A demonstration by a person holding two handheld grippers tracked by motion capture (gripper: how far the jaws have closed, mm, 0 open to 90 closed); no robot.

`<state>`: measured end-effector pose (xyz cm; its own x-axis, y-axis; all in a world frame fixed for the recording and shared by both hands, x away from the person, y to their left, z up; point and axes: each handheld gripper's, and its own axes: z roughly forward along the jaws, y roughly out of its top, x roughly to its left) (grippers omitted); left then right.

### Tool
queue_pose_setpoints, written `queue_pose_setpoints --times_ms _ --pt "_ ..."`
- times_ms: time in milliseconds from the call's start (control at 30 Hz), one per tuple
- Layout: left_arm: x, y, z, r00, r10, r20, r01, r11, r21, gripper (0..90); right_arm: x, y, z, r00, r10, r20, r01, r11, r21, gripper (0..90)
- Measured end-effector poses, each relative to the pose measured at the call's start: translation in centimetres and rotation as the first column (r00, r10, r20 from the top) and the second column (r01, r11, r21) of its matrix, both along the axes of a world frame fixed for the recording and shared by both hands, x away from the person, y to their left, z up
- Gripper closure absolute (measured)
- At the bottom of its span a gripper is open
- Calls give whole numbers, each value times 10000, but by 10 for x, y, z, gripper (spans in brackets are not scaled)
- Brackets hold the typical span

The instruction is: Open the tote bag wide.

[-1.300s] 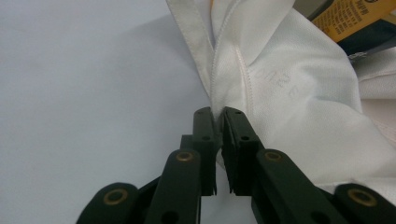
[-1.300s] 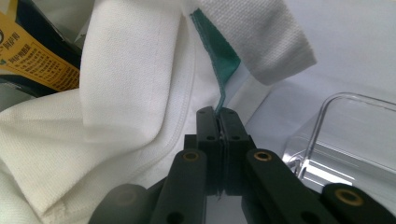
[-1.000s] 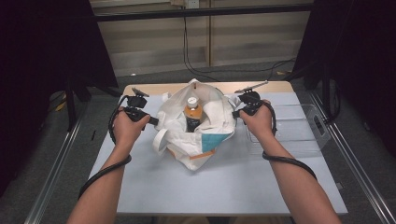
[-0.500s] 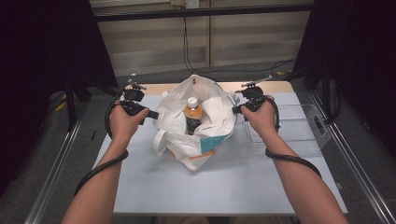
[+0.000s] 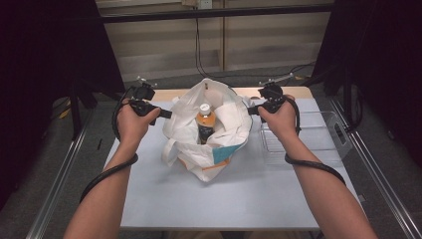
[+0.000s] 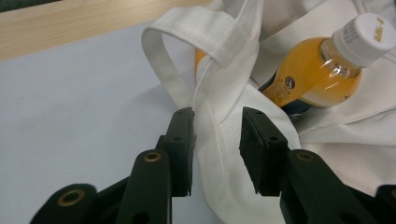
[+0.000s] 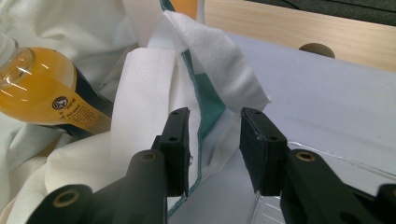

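Note:
A white cloth bag (image 5: 219, 149) with a teal panel stands open in the middle of the pale table (image 5: 209, 204). Upright inside it is an orange drink bottle (image 5: 204, 122) with a white cap. My left gripper (image 5: 166, 114) is at the bag's left rim and my right gripper (image 5: 250, 110) at its right rim. In the left gripper view the jaws (image 6: 217, 114) have just been opening, and a fold of the bag (image 6: 224, 42) hangs loose between them, with the bottle (image 6: 317, 70) beyond. In the right gripper view the jaws (image 7: 215, 114) have also been opening, with the teal-edged cloth (image 7: 149, 93) slack between them.
A clear plastic tray (image 5: 318, 134) sits on the table just right of the bag, under my right hand. A wooden strip (image 5: 239, 92) runs along the table's far edge. Metal rails flank the table on both sides, and cables hang behind it.
Both hands have risen a little at the bag's sides. Both pairs of jaws have let go of the cloth, and the bag's mouth now stands taller and narrower.

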<state>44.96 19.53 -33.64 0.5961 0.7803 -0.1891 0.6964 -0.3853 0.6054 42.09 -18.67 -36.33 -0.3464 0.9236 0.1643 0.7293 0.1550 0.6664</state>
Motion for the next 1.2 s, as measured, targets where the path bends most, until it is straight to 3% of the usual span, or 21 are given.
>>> queue_pose_setpoints --times_ms 733,833,933,967,1000,1067,1200 --pt "19 -16 7 9989 -305 349 302 9995 89 600 16 11 4 9996 290 -14 -290 9996 3 626" --pt "22 -19 6 9992 -89 401 88 10000 15 583 17 12 3 9995 300 -75 -300 9995 -44 626" --pt "26 -19 4 9986 -346 407 342 9994 94 575 19 13 3 9994 341 -96 -342 9994 -36 627" --pt "26 -22 2 9991 -174 380 177 9998 -76 574 19 13 3 9995 288 -108 -289 9996 -54 631" --pt "28 -21 1 9987 -336 371 333 9994 99 573 21 13 3 9994 321 -94 -321 9995 -44 634" --pt "29 -22 -1 9990 -232 371 234 9997 -48 573 21 13 3 9995 302 -109 -303 9995 -53 640" --pt "31 -21 -4 9990 -220 399 219 9998 40 578 23 15 -1 9993 340 -153 -340 9994 -21 678"
